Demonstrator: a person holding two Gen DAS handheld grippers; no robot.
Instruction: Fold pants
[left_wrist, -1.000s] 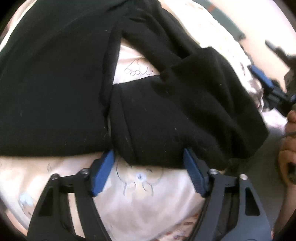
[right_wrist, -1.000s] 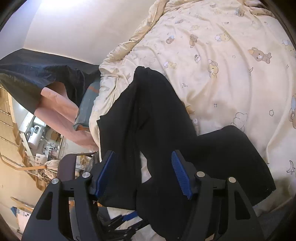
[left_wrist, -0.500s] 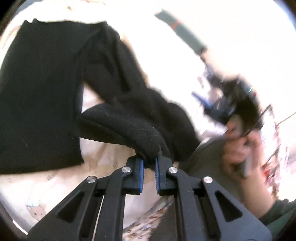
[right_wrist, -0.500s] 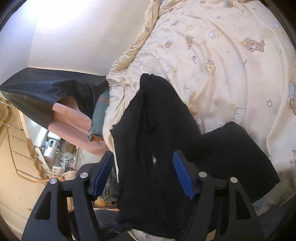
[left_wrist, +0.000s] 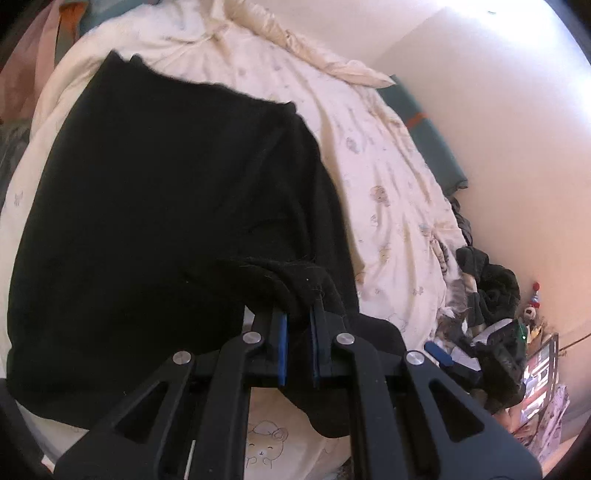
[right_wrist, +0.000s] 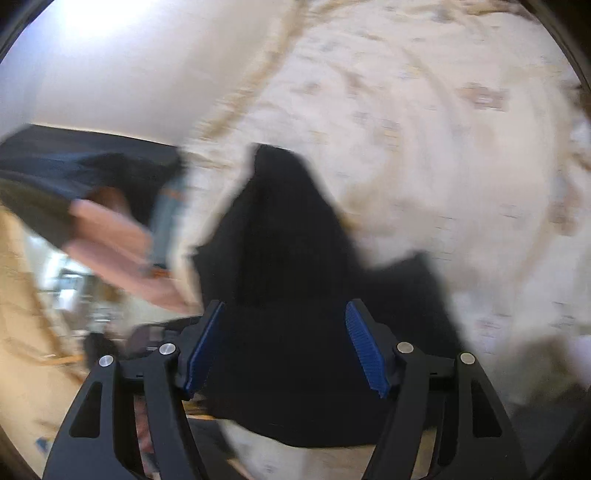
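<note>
Black pants (left_wrist: 166, 206) lie spread on a cream bedspread with bear prints (left_wrist: 384, 192). My left gripper (left_wrist: 298, 317) is shut on a bunched fold of the black pants and holds it lifted above the rest of the cloth. In the right wrist view, which is motion-blurred, the pants (right_wrist: 288, 258) lie below my right gripper (right_wrist: 284, 332). Its blue-padded jaws stand wide apart with black cloth showing between them, and nothing is pinched.
A teal pillow (left_wrist: 424, 133) lies along the wall at the bed's far edge. A heap of dark clothes (left_wrist: 487, 284) and room clutter sit beyond the bed's right edge. A pink cushion (right_wrist: 122, 258) and a dark sheet show at the bed's left side.
My left gripper closed on a fold of the pants and lifted it up and across the other leg. My right gripper stayed open and is now moving fast, blurring its view.
</note>
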